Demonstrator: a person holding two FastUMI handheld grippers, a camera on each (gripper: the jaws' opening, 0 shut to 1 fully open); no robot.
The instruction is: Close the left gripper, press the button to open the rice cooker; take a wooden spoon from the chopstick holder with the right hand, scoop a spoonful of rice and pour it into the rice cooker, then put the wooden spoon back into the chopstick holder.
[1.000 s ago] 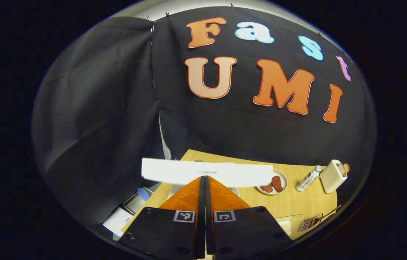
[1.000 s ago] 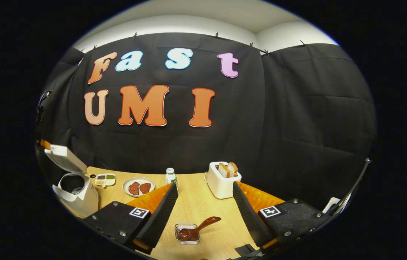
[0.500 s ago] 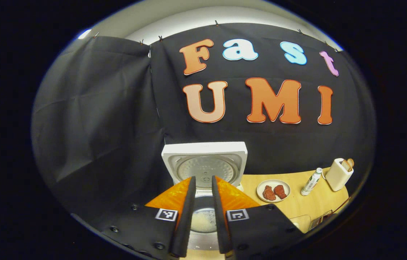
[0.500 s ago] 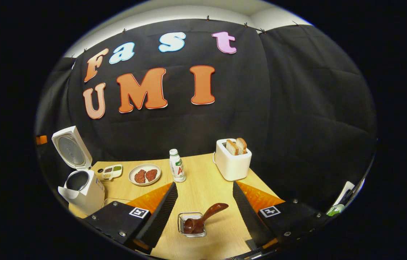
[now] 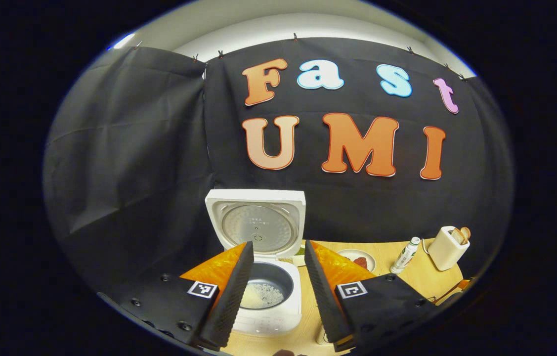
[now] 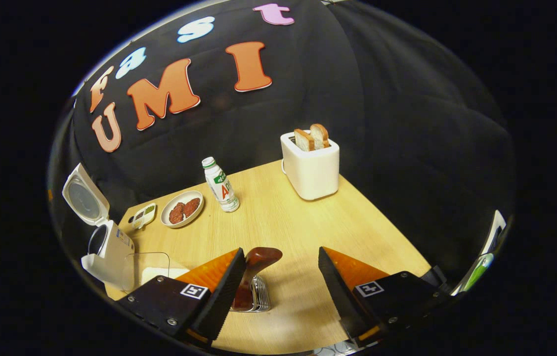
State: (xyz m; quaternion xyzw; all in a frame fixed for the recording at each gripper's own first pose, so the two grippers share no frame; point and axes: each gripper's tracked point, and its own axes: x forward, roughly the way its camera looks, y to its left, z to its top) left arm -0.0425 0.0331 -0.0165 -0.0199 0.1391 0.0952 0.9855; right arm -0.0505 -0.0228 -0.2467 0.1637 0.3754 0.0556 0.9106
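The white rice cooker (image 5: 271,316) stands open, its lid (image 5: 256,225) upright and some rice in the inner pot (image 5: 264,291). My left gripper (image 5: 278,244) is open just in front of it, a finger on each side of the pot in this view. In the right gripper view the cooker (image 6: 110,247) sits at the far left. A dark wooden spoon (image 6: 254,267) stands in the metal chopstick holder (image 6: 258,299). My right gripper (image 6: 280,250) is open above it, with the spoon's handle close beside its left finger and nothing gripped.
A clear box with white contents (image 6: 154,269) lies beside the cooker. Farther back on the wooden table (image 6: 308,232) stand a plate of meat (image 6: 182,210), a small divided dish (image 6: 142,216), a bottle (image 6: 221,185) and a toaster with bread (image 6: 312,165).
The cooker's lid has swung up. My left gripper went from shut to open and drew back from the cooker. My right gripper came down closer over the spoon and holder.
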